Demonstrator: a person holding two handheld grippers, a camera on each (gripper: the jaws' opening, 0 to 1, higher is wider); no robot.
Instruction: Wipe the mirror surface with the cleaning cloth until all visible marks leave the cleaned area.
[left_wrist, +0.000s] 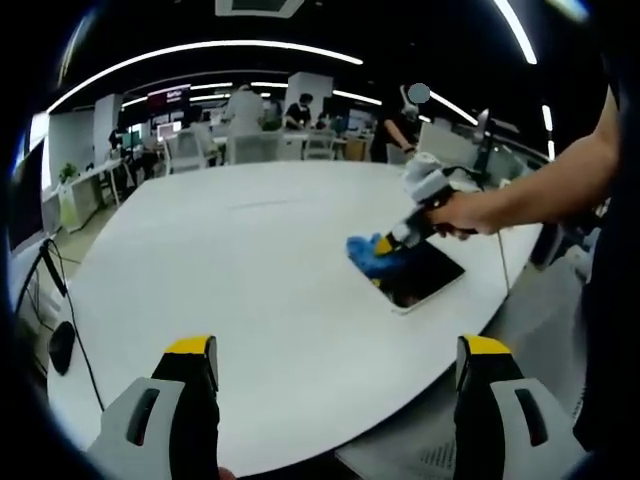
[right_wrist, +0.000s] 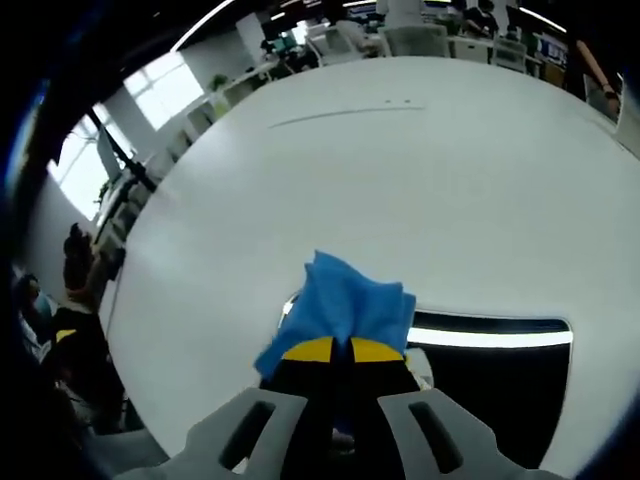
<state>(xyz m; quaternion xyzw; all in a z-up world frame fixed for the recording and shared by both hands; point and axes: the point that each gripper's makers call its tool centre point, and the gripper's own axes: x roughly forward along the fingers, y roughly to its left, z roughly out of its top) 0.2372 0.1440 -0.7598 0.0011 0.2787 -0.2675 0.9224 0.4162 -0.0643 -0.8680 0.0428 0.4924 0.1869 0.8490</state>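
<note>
Right gripper view: right hand-held gripper (right_wrist: 340, 352) jaws pinched together on blue cleaning cloth (right_wrist: 340, 305), cloth bunched ahead of tips, pressed on near-left corner of mirror (right_wrist: 500, 385); mirror lies flat on white counter (right_wrist: 400, 170), dark glass, thin pale frame; cloth looks soft, light, best gripped at a bunched fold; mirror likely rigid, fragile, may slide under hard strokes; left gripper view: left hand-held gripper (left_wrist: 335, 360) jaws wide apart, holding nothing, hovering over counter well apart from mirror (left_wrist: 425, 275); marks too small to judge.
</note>
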